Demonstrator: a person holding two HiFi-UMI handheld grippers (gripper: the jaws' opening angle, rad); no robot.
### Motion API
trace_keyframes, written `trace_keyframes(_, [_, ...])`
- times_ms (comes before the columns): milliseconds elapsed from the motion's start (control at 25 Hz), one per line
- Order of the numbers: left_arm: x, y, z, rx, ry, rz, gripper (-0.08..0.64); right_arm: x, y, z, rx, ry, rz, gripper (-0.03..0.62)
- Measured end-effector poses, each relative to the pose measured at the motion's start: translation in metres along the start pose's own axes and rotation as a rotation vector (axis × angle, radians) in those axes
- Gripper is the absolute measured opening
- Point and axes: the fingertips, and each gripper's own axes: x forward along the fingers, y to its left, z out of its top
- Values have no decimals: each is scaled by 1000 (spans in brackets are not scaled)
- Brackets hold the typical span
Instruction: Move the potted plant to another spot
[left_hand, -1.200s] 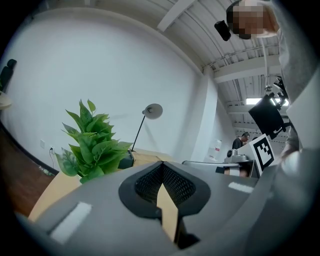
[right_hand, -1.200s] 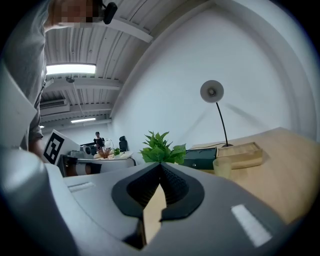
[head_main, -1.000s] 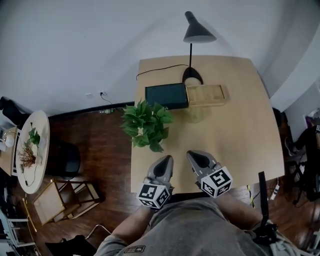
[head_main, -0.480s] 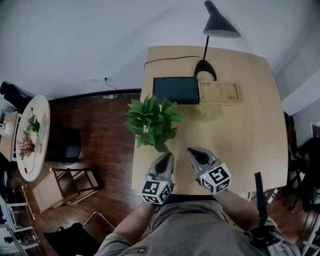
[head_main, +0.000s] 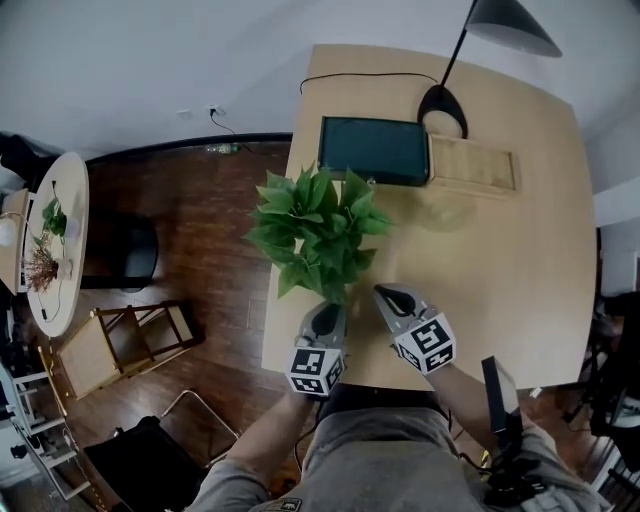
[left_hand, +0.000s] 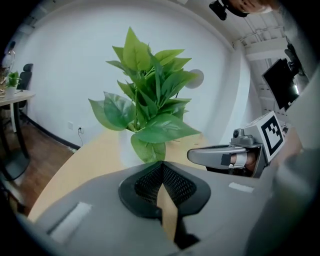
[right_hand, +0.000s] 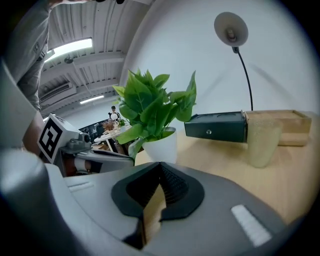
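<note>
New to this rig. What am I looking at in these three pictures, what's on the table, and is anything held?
There is no robot here. A person holds a two-jaw gripper in each hand. The top-down picture comes from a camera on the person's head. It shows the left gripper and the right gripper over the near part of a wooden table. The cubes with square markers are parts of the grippers.

The other two pictures come from a camera riding on each gripper, looking along its jaws.

On the table are a potted plant in a white pot near the left edge, a dark box, a wooden box, a lamp and a frosted cup.

Both grippers have their jaws together and hold nothing. The plant stands just ahead of them, not touched.
</note>
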Motion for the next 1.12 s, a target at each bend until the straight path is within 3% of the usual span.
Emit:
trace_keyframes(480, [9, 37, -2, 29, 14, 73, 0, 29, -6, -9, -64, 42, 25, 5])
trace_keyframes(680, [7, 50, -4, 112, 7, 94, 3, 40, -4, -7, -116, 49, 53, 23])
trace_keyframes(800, [4, 59, -6, 155, 6, 99, 66, 46, -2, -4, -139, 57, 73, 122])
trace_keyframes(920, [3, 68, -5, 206, 12, 91, 166, 51, -1, -2, -167, 66, 94, 189])
trace_keyframes(1120, [11, 84, 5, 306, 16, 40, 250, 64, -2, 2, -232, 92, 124, 285])
